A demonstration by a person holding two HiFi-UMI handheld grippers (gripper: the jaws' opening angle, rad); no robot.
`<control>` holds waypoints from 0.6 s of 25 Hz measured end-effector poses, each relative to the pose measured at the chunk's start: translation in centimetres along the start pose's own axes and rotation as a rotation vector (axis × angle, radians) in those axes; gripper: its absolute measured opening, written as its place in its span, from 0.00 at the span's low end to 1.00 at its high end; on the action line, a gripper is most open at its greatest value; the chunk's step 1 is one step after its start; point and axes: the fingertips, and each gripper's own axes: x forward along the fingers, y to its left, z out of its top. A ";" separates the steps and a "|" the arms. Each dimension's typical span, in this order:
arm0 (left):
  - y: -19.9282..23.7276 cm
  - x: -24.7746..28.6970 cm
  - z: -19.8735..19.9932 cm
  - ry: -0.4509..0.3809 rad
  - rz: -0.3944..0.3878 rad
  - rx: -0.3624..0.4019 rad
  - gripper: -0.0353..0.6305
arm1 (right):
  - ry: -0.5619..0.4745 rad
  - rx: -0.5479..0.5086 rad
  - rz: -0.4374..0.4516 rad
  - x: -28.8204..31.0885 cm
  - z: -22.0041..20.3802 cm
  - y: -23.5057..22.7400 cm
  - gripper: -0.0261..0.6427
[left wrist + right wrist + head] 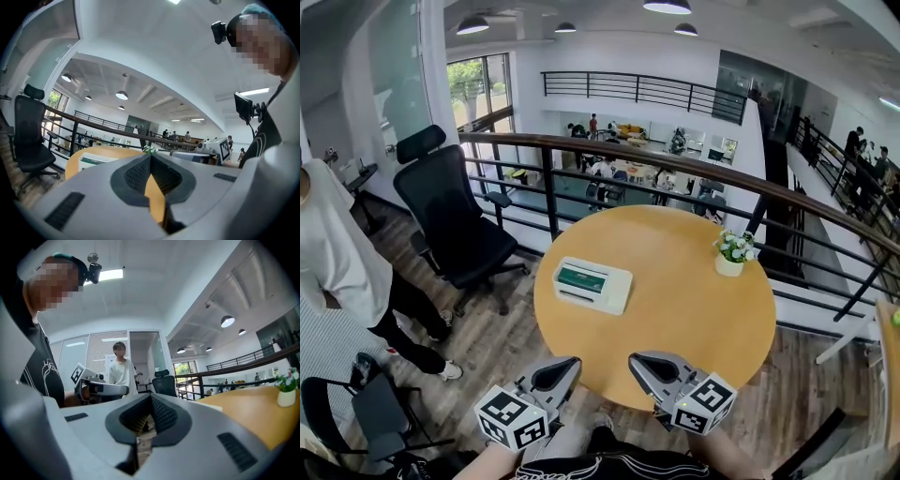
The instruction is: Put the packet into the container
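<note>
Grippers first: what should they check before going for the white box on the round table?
1. Left gripper jaws shut and empty: ok.
2. Right gripper jaws shut and empty: ok.
3. White box lies flat on the table, bare wood on the way there: ok.
4. Flower pot stands well apart from the box: ok.
5. Whether the green thing on the box is the packet: cannot tell.

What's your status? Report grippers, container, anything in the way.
Left gripper and right gripper shut, empty, by table. White container mid-table, untouched. Nothing between; flowerpot off right.
</note>
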 end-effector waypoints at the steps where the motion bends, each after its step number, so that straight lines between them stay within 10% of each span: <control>1: -0.1 0.0 0.0 -0.002 -0.001 0.000 0.06 | 0.000 0.000 0.000 -0.1 -0.1 0.1 0.05; 15: -0.6 0.9 -0.1 0.003 -0.016 0.017 0.06 | 0.007 -0.002 -0.019 -0.6 -0.6 0.0 0.05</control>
